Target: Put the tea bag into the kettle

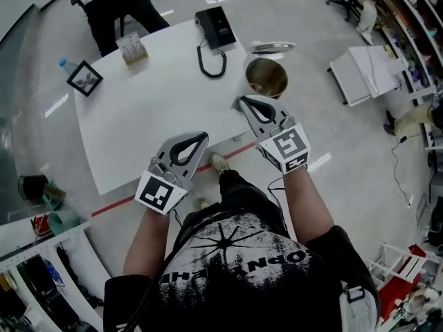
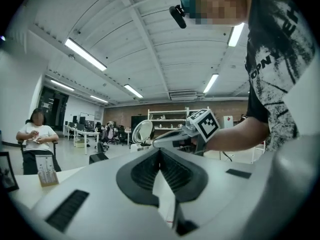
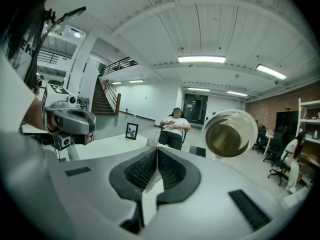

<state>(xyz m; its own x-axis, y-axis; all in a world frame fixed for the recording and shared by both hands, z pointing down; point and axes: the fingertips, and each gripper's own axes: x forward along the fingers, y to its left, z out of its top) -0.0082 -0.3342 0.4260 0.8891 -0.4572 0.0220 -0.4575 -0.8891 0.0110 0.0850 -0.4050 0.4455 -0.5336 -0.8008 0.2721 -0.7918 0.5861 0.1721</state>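
White surface (image 1: 152, 116) ahead, open kettle (image 1: 266, 77) at 1 o'clock, small box (image 1: 131, 48) likely holding the tea bag at 11; left gripper (image 1: 199, 137) and right gripper (image 1: 239, 103) jaws closed, empty; fetching first: reach there, open, pinch.

Your black short-sleeved T-shirt (image 1: 235, 268) bears white print; your grey left tool (image 1: 202, 137) and right tool (image 1: 239, 103) carry black-and-white marker cubes (image 1: 156, 192).

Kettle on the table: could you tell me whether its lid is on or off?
Off. The kettle stands open-mouthed; the lid lies beside it.
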